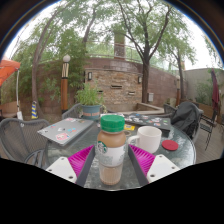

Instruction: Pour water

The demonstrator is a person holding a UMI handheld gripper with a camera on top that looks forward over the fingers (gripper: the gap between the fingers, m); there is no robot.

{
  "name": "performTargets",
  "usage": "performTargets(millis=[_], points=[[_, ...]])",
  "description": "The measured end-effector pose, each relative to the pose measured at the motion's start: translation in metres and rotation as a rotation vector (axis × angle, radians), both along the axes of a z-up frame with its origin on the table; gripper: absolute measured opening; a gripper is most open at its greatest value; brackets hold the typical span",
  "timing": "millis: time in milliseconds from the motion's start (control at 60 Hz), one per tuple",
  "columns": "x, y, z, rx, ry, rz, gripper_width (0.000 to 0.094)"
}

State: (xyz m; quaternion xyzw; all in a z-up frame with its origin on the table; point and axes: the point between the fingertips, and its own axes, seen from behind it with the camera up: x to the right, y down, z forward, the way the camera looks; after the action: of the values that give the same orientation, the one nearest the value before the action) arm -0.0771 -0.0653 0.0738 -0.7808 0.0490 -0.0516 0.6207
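A Starbucks glass bottle with a light cap and tan drink stands upright between my gripper's two magenta pads. The fingers sit close at both sides of the bottle's body, and both pads appear to press on it. A white cup stands on the glass table just beyond and to the right of the bottle. The bottle's base is hidden below the view.
A red lid or coaster lies right of the cup. A potted plant and a flat book or tablet sit on the table's far left. A dark bag rests on a chair at right. Brick wall and trees stand behind.
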Motion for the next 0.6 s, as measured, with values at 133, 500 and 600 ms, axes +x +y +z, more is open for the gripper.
performTargets(millis=[133, 500, 600], points=[[0.001, 0.013, -0.006, 0.015, 0.053, 0.031, 0.0427], [-0.020, 0.030, -0.001, -0.004, 0.024, 0.249, 0.0305], [-0.012, 0.044, 0.047, 0.055, 0.054, 0.270, 0.0305]])
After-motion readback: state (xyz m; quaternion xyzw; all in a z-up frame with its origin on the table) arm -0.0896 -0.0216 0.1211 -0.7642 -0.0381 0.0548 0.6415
